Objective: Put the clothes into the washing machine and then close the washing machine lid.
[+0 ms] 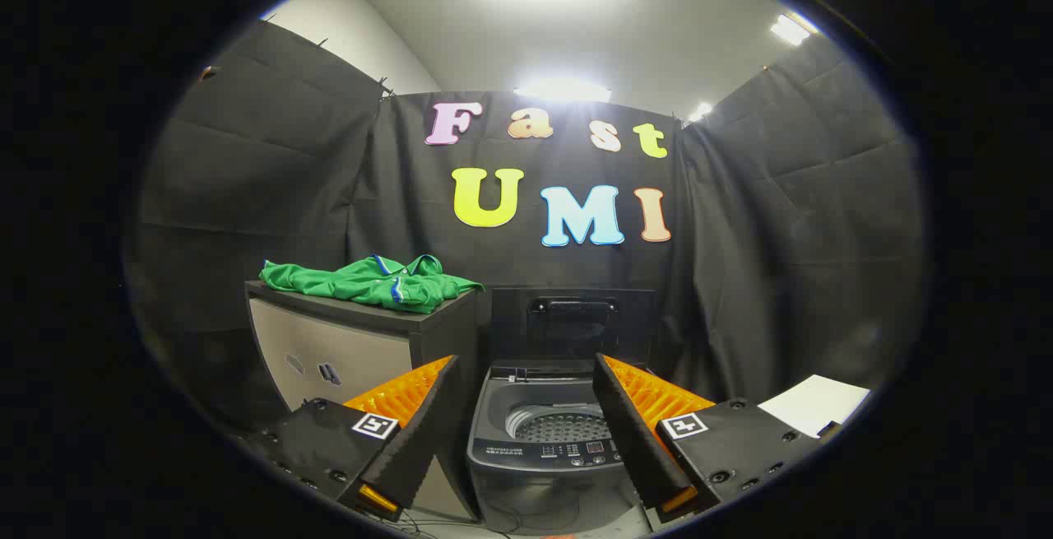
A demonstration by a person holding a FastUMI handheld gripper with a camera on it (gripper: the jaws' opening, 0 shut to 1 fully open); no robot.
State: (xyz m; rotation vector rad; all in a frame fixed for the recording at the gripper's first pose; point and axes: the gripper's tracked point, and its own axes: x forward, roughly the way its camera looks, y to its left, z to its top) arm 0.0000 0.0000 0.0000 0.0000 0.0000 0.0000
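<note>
A green shirt (pixel 374 282) with a blue-and-white collar lies crumpled on top of a dark cabinet (pixel 354 341), beyond my left finger and off to the left. A small grey top-loading washing machine (pixel 547 440) stands right of the cabinet, straight ahead between my fingers. Its lid (pixel 573 323) stands upright at the back, and the perforated drum (pixel 559 424) shows inside with nothing visible in it. My gripper (pixel 524 374) is open, well short of the machine, with nothing between its fingers.
Black cloth walls close the booth on three sides. A white sheet (pixel 814 403) lies low to the right, beyond my right finger. Thin cables run along the floor in front of the washing machine.
</note>
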